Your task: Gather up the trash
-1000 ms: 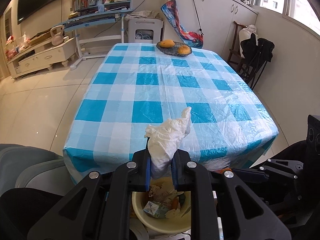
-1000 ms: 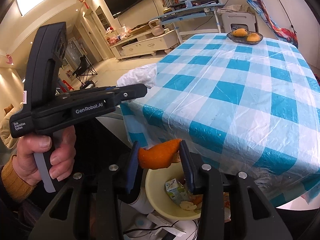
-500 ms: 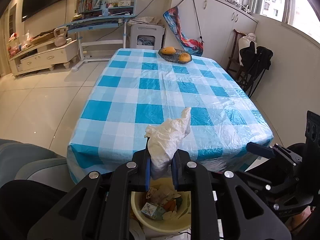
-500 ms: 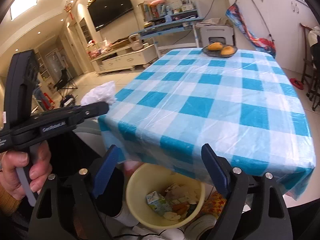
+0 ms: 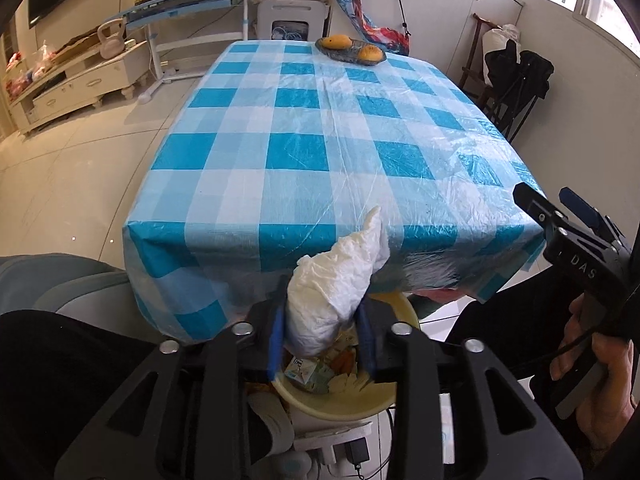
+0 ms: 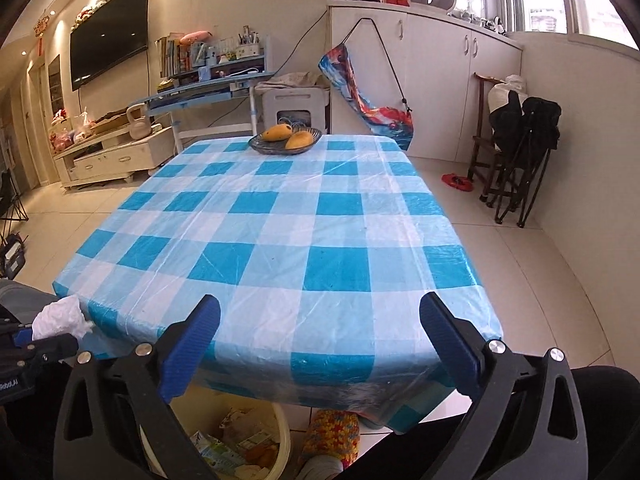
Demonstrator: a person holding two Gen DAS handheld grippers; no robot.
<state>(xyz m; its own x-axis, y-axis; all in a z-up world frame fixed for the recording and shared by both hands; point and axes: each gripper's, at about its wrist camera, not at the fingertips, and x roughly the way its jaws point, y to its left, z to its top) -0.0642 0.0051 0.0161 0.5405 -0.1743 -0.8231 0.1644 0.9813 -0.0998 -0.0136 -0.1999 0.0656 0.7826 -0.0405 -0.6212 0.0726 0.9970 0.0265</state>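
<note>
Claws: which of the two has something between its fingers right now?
The left claw: the crumpled white tissue sits between its opening fingers, above the yellow bin. The right claw gapes wide with nothing between them.

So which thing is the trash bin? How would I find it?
Find the big table with the blue-and-white checked cloth. Look on the floor below its near edge: the trash bin is a pale yellow round tub. Unlike the dark fruit bowl up on the table, it holds cartons and scraps.
</note>
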